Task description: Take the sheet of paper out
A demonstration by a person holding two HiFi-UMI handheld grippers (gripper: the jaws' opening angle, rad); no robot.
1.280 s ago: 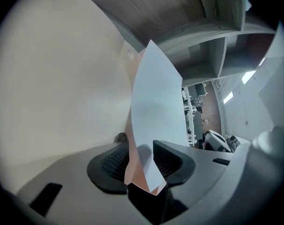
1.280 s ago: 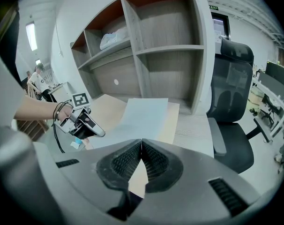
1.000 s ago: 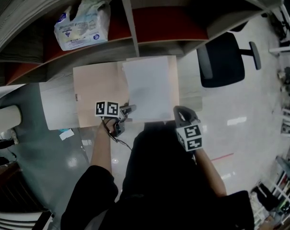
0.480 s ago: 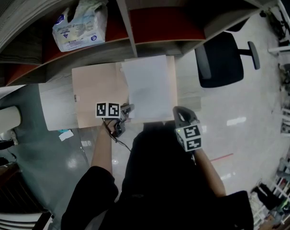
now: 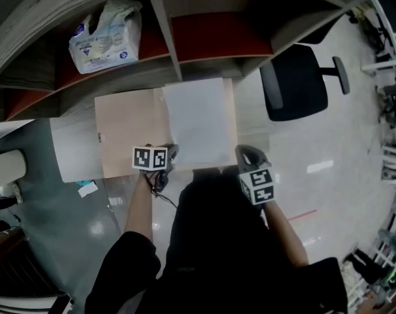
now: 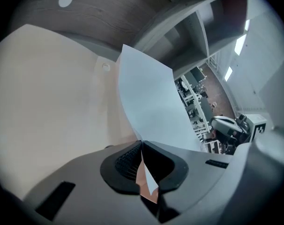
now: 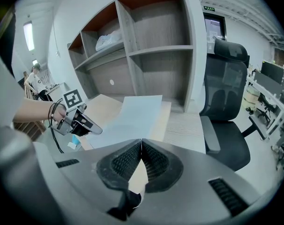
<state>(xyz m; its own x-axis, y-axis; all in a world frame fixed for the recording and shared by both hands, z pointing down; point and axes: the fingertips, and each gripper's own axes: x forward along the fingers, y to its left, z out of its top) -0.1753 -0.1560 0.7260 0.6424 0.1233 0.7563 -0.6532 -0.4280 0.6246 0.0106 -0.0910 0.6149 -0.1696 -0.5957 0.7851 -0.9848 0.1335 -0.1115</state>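
A white sheet of paper (image 5: 198,120) lies on the right half of an open tan folder (image 5: 129,133) on the desk. At the sheet's near left corner my left gripper (image 5: 172,150) has its jaws closing, and the pads pinch that corner. In the left gripper view the sheet (image 6: 151,111) curves up from the left gripper (image 6: 142,146) over the folder (image 6: 48,88). My right gripper (image 5: 240,151) is shut at the folder's near right corner. In the right gripper view a tan edge sits between the pads of the right gripper (image 7: 141,142), with the sheet (image 7: 132,118) beyond.
The folder rests on a pale wood desk (image 5: 74,149) below an open shelf unit (image 5: 164,28). A plastic pack (image 5: 106,34) sits in the shelf's left bay. A black office chair (image 5: 296,80) stands on the floor to the right of the desk.
The left gripper's jaws have gone from wide open to closed on the sheet's near left corner, and the gripper has rolled a little. The right gripper has stayed put.
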